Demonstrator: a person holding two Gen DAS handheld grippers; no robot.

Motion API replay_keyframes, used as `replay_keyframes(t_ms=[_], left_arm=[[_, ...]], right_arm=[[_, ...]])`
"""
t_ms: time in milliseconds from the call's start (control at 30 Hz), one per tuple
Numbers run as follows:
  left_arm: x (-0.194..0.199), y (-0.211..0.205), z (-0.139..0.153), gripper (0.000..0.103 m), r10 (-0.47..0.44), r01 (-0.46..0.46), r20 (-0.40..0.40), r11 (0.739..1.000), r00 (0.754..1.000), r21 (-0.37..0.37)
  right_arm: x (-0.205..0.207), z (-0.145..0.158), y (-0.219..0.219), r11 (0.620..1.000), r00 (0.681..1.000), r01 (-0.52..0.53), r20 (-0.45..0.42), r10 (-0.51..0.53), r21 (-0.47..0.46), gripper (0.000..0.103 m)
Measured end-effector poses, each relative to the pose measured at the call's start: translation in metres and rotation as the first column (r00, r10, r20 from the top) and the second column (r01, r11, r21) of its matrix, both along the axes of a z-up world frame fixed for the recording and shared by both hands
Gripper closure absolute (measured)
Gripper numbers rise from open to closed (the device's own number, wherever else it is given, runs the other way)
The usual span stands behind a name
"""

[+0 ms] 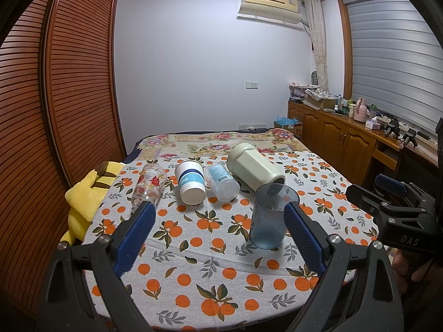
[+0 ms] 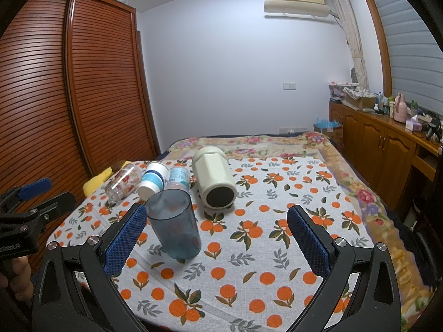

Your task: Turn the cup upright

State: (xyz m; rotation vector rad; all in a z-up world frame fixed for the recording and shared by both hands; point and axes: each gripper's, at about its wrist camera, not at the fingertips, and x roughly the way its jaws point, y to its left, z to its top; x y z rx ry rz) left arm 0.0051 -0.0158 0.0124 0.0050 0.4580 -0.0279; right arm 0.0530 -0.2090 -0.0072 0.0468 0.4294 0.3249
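Note:
A translucent blue cup [image 1: 270, 218] stands upright on the orange-print cloth, mouth up; it also shows in the right wrist view [image 2: 174, 224]. Behind it lie several cups on their sides: a flowered glass [image 1: 149, 186], a white and blue cup [image 1: 189, 182], a clear plastic cup [image 1: 221, 182] and a cream faceted cup [image 1: 253, 168]. My left gripper [image 1: 218, 238] is open and empty, its right finger beside the blue cup. My right gripper [image 2: 216, 240] is open and empty, its left finger close to the blue cup.
A yellow plush toy [image 1: 85, 196] lies at the table's left edge. A slatted wooden wardrobe [image 1: 55, 96] stands to the left. A floral bedspread [image 1: 221, 141] lies behind, and a cluttered wooden sideboard [image 1: 346, 132] runs along the right wall.

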Motion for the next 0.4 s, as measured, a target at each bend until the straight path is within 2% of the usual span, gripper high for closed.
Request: replay_keyframes(t_ms=[400], left_arm=[[-0.0007,-0.0002,0.0011,0.009,-0.001,0.001,0.000,1.000,1.000,-0.002]], right_arm=[[-0.0001,-0.0001,0.0001,1.000,1.000,0.000,0.000,0.000,-0.001,0.000]])
